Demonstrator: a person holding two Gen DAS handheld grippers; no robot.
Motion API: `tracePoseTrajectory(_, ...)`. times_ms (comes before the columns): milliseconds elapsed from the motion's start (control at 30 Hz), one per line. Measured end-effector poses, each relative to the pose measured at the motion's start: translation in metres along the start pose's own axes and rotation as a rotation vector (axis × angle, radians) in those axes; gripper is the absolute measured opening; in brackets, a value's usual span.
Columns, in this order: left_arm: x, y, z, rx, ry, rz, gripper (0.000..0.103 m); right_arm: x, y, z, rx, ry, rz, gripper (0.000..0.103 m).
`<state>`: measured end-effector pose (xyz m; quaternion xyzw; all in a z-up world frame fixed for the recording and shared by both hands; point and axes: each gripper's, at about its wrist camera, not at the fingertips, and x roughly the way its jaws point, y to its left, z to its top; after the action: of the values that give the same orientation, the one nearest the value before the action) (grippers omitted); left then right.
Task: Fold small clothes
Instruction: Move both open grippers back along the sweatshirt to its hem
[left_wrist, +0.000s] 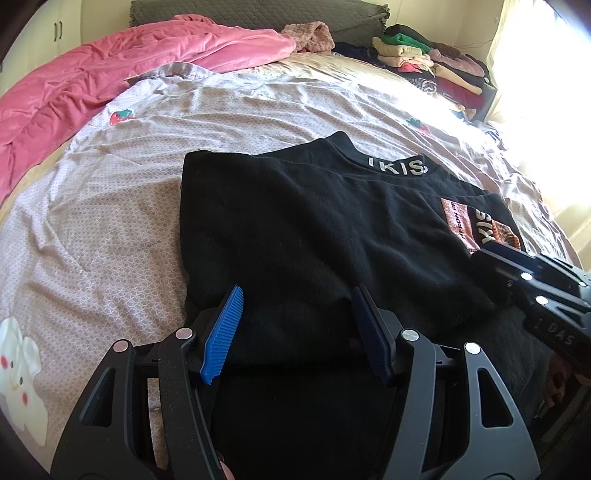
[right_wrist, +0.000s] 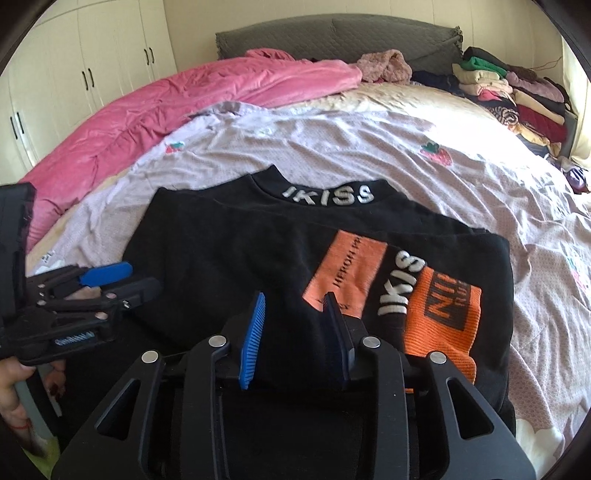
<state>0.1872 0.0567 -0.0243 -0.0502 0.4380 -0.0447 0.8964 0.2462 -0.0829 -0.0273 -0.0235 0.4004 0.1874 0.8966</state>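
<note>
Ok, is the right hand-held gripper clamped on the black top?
No. The right hand-held gripper has its blue pads apart over the black top, no cloth pinched between them.

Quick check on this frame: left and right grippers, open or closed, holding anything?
Left gripper: open above the black top, nothing pinched.
Right gripper: open, partly, over the top's near edge, gripping nothing.

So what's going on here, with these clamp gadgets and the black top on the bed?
A person is folding clothes by hand, holding a two-fingered tool in each hand. A black top with white lettering on its collar lies on the bedsheet, its sides apparently already folded in. The left gripper and the right gripper both hang over its near edge with jaws open, gripping nothing. A pile of folded clothes sits at the far corner beside a pink blanket.
</note>
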Motion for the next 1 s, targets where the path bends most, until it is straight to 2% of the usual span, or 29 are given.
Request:
tracePoseTrajectory(167, -0.001, 0.0, -0.003, -0.001, 0.005, -0.018, 0.054, 0.009, -0.027, -0.012, 0.071, 0.047, -0.03, 0.037)
tracePoseTrajectory(267, 0.0, 0.001, -0.003, 0.002, 0.005, -0.016, 0.054, 0.01, -0.025, -0.014, 0.068, 0.05, -0.031, 0.039)
tracePoseTrajectory(333, -0.001, 0.001, -0.003, -0.001, 0.005, -0.021, 0.054, 0.009, -0.024, -0.015, 0.072, 0.045, -0.008, 0.048)
tracePoseTrajectory(700, -0.016, 0.005, -0.006, -0.01, -0.017, -0.03, 0.054, -0.014, -0.032, -0.019, 0.125, 0.006, 0.052, 0.051)
tracePoseTrajectory(767, -0.019, 0.006, -0.006, -0.014, -0.024, -0.033, 0.056, -0.019, -0.03, -0.019, 0.121, -0.001, 0.052, 0.055)
tracePoseTrajectory(900, -0.028, 0.015, -0.008, -0.036, -0.037, -0.022, 0.069, -0.027, -0.027, -0.017, 0.113, -0.022, 0.026, 0.067)
tracePoseTrajectory(1000, -0.035, 0.024, -0.008, -0.063, -0.05, -0.017, 0.071, -0.033, -0.029, -0.017, 0.124, -0.03, 0.011, 0.07)
